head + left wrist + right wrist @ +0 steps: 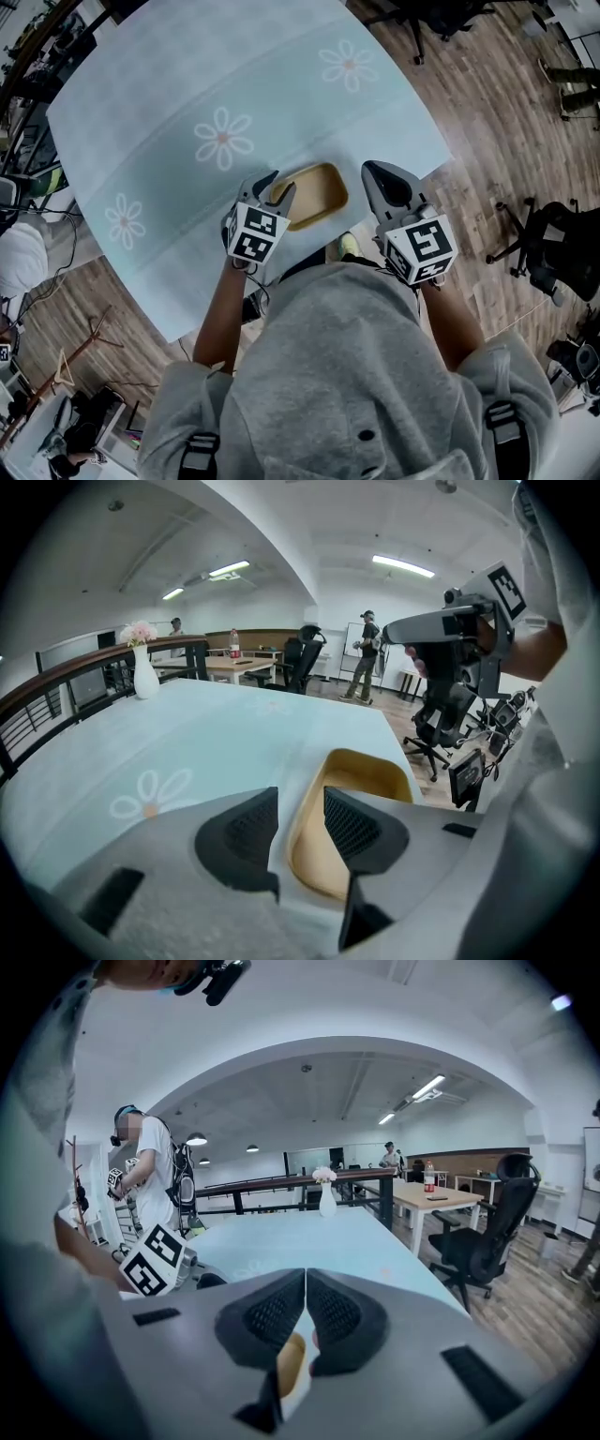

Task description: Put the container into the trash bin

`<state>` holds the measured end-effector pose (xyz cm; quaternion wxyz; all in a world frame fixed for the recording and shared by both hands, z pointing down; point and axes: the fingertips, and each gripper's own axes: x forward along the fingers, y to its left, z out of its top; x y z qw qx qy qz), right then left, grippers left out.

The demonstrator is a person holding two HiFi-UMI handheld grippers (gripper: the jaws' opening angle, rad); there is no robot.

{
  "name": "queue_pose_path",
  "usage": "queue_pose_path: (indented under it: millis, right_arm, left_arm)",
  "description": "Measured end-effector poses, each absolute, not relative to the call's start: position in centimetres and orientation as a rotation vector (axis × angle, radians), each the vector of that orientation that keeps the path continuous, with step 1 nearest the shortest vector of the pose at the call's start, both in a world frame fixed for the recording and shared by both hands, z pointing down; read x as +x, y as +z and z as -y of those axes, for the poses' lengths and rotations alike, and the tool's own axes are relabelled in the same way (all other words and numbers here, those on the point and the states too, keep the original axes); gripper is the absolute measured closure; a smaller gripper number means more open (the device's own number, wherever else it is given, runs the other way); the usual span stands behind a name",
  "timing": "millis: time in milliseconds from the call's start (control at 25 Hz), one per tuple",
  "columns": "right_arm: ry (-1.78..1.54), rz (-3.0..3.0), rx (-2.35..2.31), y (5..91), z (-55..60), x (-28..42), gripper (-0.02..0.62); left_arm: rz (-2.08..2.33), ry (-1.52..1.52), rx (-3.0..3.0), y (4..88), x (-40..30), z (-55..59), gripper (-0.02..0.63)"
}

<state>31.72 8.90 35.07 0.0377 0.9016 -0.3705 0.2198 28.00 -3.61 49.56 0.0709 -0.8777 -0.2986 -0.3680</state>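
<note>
Twice displaying bold black-and-white square markers (pixel 255 234), once on each gripper's cube, with no letters among the blocky patterns. Holding the left gripper (pixel 279 185) with its jaws spread apart, straddling the near left rim of the container (pixel 314 194) without pressing on it: one dark, grid-textured pad (pixel 251 829) outside the wall, the other over the hollow. Holding the right gripper (pixel 375 173) with its jaws closed together at the tips, clamping nothing, just beside the container's right end and above the table's (pixel 412 127) right edge.

Showing the container (pixel 361 780) as a shallow tan tray, smooth and matte, rectangular with rounded corners and a raised rim, lying flat on the table close to the near edge, nearer its right corner. Showing both grippers (pixel 300 822) (pixel 306 1283) as grey, finely grained plastic shells tapering to ribbed black pads.

Covering the table with a smooth pale blue cloth (pixel 187 84), printed with white daisies (pixel 223 138) with pinkish centres. Standing a slim white vase (pixel 145 672) of pink flowers at the far edge.
</note>
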Motion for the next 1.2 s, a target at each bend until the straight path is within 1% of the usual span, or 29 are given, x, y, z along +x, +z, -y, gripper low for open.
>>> queue_pose_path:
  millis: [560, 960, 1000, 1080, 1200]
  right_arm:
    - [0.700, 1.024, 2.796, 34.8, -11.0, 31.1, 0.569]
    - [0.690, 0.986, 2.792, 35.3, -13.5, 30.2, 0.569]
    - [0.685, 0.987, 2.789, 35.2, -13.6, 30.2, 0.569]
    - [0.672, 0.994, 2.785, 35.0, -13.5, 30.4, 0.569]
    - [0.654, 1.013, 2.783, 34.8, -13.0, 30.6, 0.569]
  left_arm:
    - [1.016, -1.276, -2.507, 54.1, 28.4, 2.4, 0.453]
    - [1.032, -1.309, -2.473, 55.5, 28.1, 0.8, 0.462]
    - [1.020, -1.311, -2.483, 55.4, 28.1, 0.8, 0.478]
    - [0.986, -1.305, -2.504, 55.3, 28.2, 1.1, 0.554]
    - [0.968, -1.310, -2.508, 55.2, 27.9, 1.4, 0.563]
